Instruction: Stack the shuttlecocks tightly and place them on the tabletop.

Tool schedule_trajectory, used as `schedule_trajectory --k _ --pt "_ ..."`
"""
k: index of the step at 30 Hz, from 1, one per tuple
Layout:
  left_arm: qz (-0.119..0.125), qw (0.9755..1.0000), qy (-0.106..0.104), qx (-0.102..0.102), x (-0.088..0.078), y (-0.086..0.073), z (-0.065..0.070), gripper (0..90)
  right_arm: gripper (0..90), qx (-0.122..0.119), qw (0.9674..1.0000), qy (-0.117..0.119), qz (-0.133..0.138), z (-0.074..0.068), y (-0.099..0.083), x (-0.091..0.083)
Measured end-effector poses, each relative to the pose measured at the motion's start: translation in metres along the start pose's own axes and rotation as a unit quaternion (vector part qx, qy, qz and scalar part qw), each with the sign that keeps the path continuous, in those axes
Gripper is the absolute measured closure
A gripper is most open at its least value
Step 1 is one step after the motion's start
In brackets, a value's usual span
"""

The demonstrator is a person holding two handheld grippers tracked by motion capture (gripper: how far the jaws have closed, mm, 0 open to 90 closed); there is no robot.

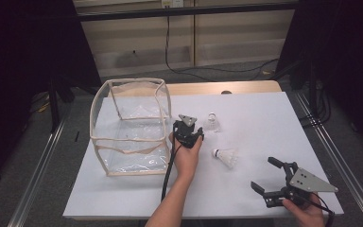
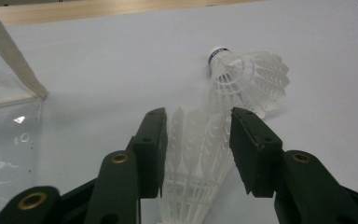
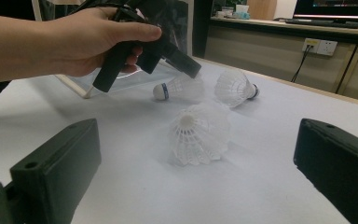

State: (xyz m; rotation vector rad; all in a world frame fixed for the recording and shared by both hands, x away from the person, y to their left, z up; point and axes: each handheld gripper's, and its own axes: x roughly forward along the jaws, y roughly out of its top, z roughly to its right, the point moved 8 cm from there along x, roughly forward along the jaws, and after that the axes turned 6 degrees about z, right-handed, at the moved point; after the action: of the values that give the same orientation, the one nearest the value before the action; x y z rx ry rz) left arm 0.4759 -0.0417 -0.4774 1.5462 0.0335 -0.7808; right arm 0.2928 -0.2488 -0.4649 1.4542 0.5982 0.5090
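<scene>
Three white shuttlecocks lie on the white table top [image 1: 264, 118]. The first shuttlecock [image 2: 196, 154] lies with its feather skirt between the jaws of my left gripper [image 2: 198, 126], and both pads touch the feathers. A second shuttlecock [image 2: 247, 79] [image 1: 211, 122] rests just beyond it. In the high view my left gripper [image 1: 189, 127] sits beside the clear bag. My right gripper [image 1: 263, 173] is at the near right corner, open wide, and faces the third shuttlecock [image 3: 198, 133] [image 1: 225, 157], which lies ahead of its jaws, untouched.
A clear plastic bag [image 1: 134, 81] with beige trim stands open-topped on the table's left half, close to my left hand [image 1: 186, 156]. The floor beyond the far table edge has cables. Dark stands flank both sides.
</scene>
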Motion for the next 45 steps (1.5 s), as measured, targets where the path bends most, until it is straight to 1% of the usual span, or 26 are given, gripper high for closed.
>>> schedule_trajectory --k 3,5,7,9,10,13,14,19,22,23,25,27,29,31,35,36,38,40,43,45 --pt "-0.005 1.0 -0.004 -0.001 -0.001 0.001 0.001 57.6 0.0 -0.001 1.0 0.0 0.001 0.0 0.0 0.0" --pt "-0.021 0.9997 -0.007 0.006 0.0 0.002 0.002 56.3 0.0 0.0 1.0 0.001 0.0 -0.001 0.0 0.001" --pt "-0.027 0.9996 -0.012 -0.001 0.0 0.006 0.004 54.8 0.0 0.002 1.0 0.002 0.0 -0.001 0.0 0.001" --pt "-0.027 0.9996 -0.007 -0.007 0.0 0.01 0.004 52.9 0.0 0.001 1.0 0.001 0.0 -0.001 0.0 0.001" --pt "-0.032 0.9995 -0.001 -0.004 0.001 0.012 0.003 52.6 0.1 -0.001 1.0 0.002 0.001 -0.001 0.0 0.001" --pt "-0.037 0.9992 0.006 -0.015 0.001 0.017 0.0 51.0 0.1 -0.002 1.0 0.002 0.003 -0.001 0.0 0.0" --pt "-0.035 0.9992 0.011 -0.016 0.001 0.019 -0.001 50.0 0.1 -0.001 1.0 0.002 0.002 0.0 0.0 0.0" --pt "-0.041 0.9988 0.021 -0.019 0.004 0.026 -0.006 48.7 0.1 0.0 1.0 0.003 0.001 -0.001 0.0 0.0" --pt "-0.043 0.9984 0.031 -0.021 0.005 0.03 -0.008 48.6 0.1 -0.002 1.0 0.005 0.0 -0.002 0.0 0.001" --pt "-0.046 0.9983 0.029 -0.021 0.006 0.03 -0.008 48.4 0.1 -0.002 1.0 0.006 0.0 -0.002 0.0 0.001" --pt "-0.053 0.9978 0.029 -0.027 0.008 0.029 -0.007 48.3 0.1 -0.001 1.0 0.006 0.0 -0.002 0.0 0.001" --pt "-0.064 0.9972 0.029 -0.023 0.01 0.025 -0.007 48.3 0.1 0.002 1.0 0.006 0.001 -0.002 0.0 0.001" --pt "-0.078 0.9961 0.029 -0.029 0.012 0.021 -0.007 48.3 0.1 0.001 1.0 0.005 0.0 -0.001 0.0 0.0" --pt "-0.084 0.9956 0.03 -0.03 0.013 0.019 -0.008 48.4 0.1 0.001 1.0 0.004 -0.001 -0.001 0.0 0.0" --pt "-0.094 0.9949 0.021 -0.027 0.012 0.017 -0.005 54.0 0.1 0.0 1.0 0.005 0.0 -0.001 0.0 0.0" --pt "-0.1 0.9945 0.014 -0.028 0.012 0.015 -0.004 56.0 0.1 0.001 1.0 0.005 -0.001 -0.001 -0.001 0.0" --pt "-0.107 0.9939 0.009 -0.026 0.011 0.014 -0.002 59.8 0.1 0.001 1.0 0.004 -0.002 -0.001 -0.001 0.0" --pt "-0.112 0.9935 0.004 -0.023 0.01 0.012 0.0 64.3 0.1 0.0 1.0 0.005 0.0 -0.001 0.0 0.0" --pt "-0.12 0.9927 -0.002 -0.012 0.008 0.011 0.002 72.7 0.1 -0.003 1.0 0.005 0.0 -0.001 0.0 0.0" --pt "-0.126 0.9919 -0.012 -0.008 0.006 0.01 0.003 77.6 0.1 -0.003 1.0 0.005 -0.001 -0.001 0.0 0.0"
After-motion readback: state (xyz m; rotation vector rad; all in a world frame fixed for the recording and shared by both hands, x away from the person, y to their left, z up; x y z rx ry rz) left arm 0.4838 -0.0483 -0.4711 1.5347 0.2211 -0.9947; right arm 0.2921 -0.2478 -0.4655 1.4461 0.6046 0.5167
